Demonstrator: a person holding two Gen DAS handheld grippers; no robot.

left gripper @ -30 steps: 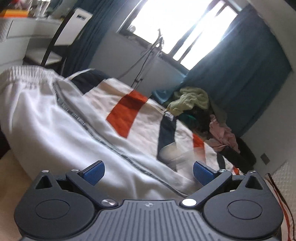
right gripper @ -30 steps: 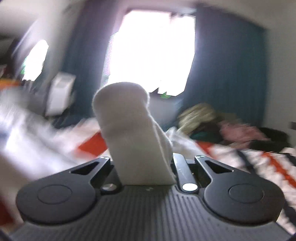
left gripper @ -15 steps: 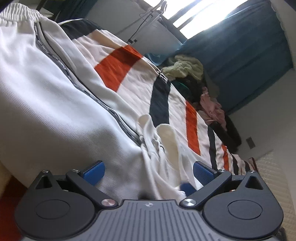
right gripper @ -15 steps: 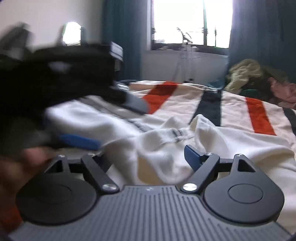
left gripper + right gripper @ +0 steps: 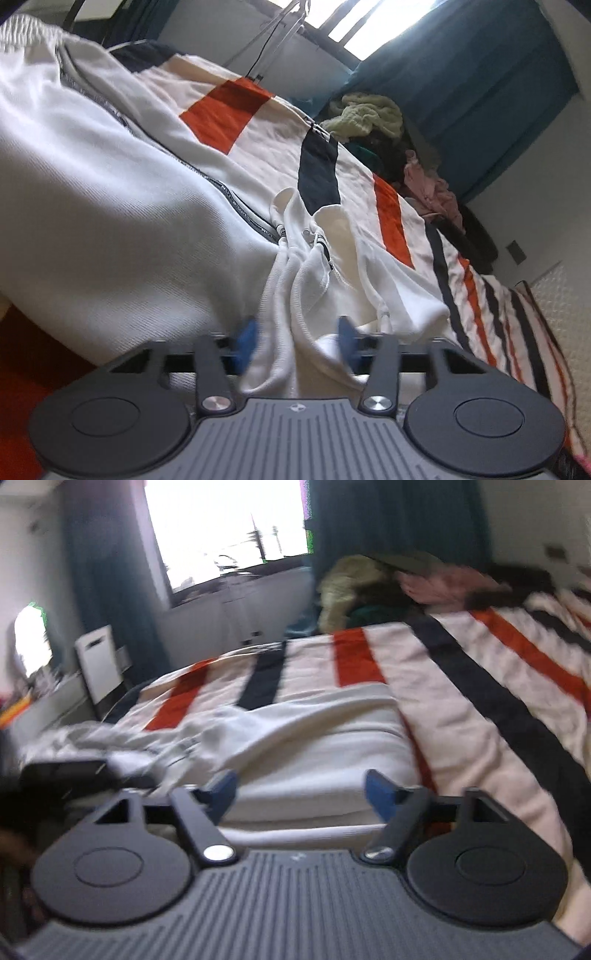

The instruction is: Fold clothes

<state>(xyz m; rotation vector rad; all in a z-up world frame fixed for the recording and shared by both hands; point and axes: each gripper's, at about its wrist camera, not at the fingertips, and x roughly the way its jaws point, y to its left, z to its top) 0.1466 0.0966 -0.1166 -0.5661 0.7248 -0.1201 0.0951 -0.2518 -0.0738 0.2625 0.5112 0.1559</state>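
A white garment (image 5: 110, 206) with a dark-trimmed zip and white drawcords (image 5: 284, 266) lies spread on the bed. My left gripper (image 5: 297, 338) sits low at its near edge. Its jaws are closing, and the blue pads (image 5: 247, 338) press on a bunch of white fabric and cords. In the right wrist view the garment (image 5: 325, 738) lies flat and blurred. My right gripper (image 5: 301, 792) hovers at its near folded edge. These jaws are closing but still stand wide, with fabric between the pads and untouched. The left gripper (image 5: 62, 771) shows there as a dark blur.
The bedspread (image 5: 258, 155) is cream with orange and navy stripes. A heap of other clothes (image 5: 369, 118) lies at the bed's far end below teal curtains (image 5: 461, 74) and a bright window. A white appliance (image 5: 98, 664) stands at the left wall.
My left gripper sank to the garment's edge and closed on the bunched fabric and cords. My right gripper let go of the white fabric, opened, and swung right along the garment.
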